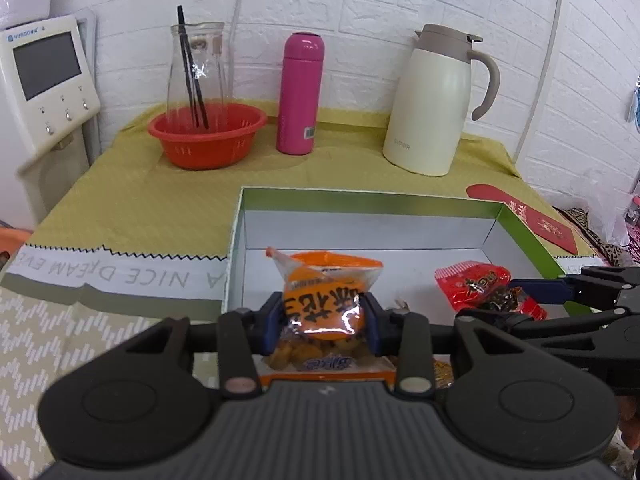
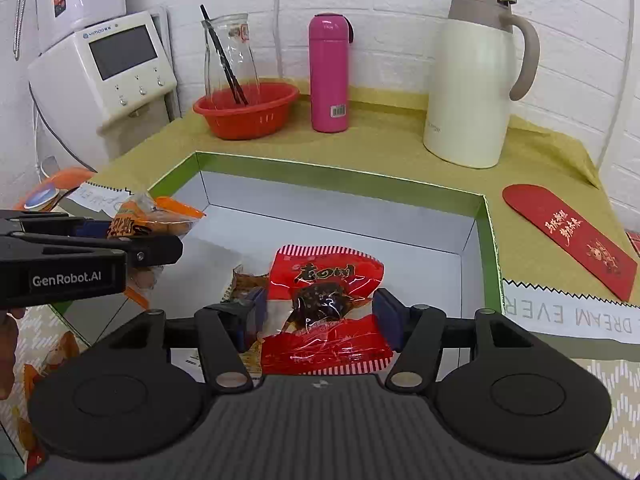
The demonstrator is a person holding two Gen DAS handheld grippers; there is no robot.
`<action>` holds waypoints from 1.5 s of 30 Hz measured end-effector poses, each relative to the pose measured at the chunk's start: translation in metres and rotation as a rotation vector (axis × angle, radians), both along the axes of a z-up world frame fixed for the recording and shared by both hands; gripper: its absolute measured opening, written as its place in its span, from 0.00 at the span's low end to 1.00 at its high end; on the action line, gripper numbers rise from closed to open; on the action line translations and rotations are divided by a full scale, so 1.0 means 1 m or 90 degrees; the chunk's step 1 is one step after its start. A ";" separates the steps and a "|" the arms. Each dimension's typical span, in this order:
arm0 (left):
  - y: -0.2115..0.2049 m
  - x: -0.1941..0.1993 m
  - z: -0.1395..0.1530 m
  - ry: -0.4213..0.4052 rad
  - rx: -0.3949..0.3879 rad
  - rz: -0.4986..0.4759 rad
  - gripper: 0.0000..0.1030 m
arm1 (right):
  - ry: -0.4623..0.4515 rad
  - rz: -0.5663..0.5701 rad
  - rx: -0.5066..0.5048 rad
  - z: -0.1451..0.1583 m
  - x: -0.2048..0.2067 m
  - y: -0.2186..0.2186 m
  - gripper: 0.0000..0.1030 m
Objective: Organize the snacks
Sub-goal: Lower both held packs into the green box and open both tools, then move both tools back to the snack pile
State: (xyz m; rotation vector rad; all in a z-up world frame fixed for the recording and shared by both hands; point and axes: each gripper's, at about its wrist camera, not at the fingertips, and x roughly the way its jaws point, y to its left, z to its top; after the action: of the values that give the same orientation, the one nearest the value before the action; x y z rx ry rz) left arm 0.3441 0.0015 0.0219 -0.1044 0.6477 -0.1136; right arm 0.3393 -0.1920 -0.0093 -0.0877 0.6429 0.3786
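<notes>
Left tongs (image 1: 322,320) gripping orange snack (image 1: 320,300), box (image 1: 520,236) ahead

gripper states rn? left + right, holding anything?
Left gripper: shut on the orange snack packet.
Right gripper: open wide; the red snack packet lies between its jaws, not pinched.

I see glossy, crinkled plastic film on the orange snack packet (image 1: 324,304) and the red snack packet (image 2: 326,300). The box (image 2: 320,172) looks like smooth matt white card inside, with a green rim. A matt woven yellow cloth (image 1: 140,200) covers the counter. The carafe (image 1: 198,68) is clear glass, the pink flask (image 1: 300,92) satin-smooth, and each claw is matt black plastic.
</notes>
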 end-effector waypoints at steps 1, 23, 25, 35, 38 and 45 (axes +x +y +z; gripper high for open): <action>0.001 0.000 -0.001 -0.003 -0.007 -0.001 0.45 | 0.005 0.001 -0.005 -0.001 0.002 0.001 1.00; 0.001 -0.069 0.043 -0.101 -0.007 0.083 0.87 | -0.060 0.024 0.008 0.026 -0.054 -0.011 1.00; -0.001 -0.079 0.049 -0.108 -0.007 0.082 0.87 | -0.070 0.029 0.008 0.031 -0.065 -0.011 1.00; -0.012 -0.133 0.068 -0.144 0.004 0.054 0.87 | -0.126 0.050 -0.001 0.046 -0.124 -0.014 1.00; -0.015 -0.153 0.068 -0.140 0.002 0.038 0.87 | -0.144 0.054 0.001 0.049 -0.145 -0.020 1.00; -0.024 -0.201 0.049 -0.131 -0.004 -0.023 0.87 | -0.164 0.040 -0.014 0.036 -0.183 -0.040 1.00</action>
State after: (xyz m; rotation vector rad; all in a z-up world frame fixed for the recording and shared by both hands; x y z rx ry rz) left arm 0.1435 -0.0222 0.0709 -0.0856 0.4436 -0.1595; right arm 0.1562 -0.2325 0.0266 -0.1748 0.3901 0.4129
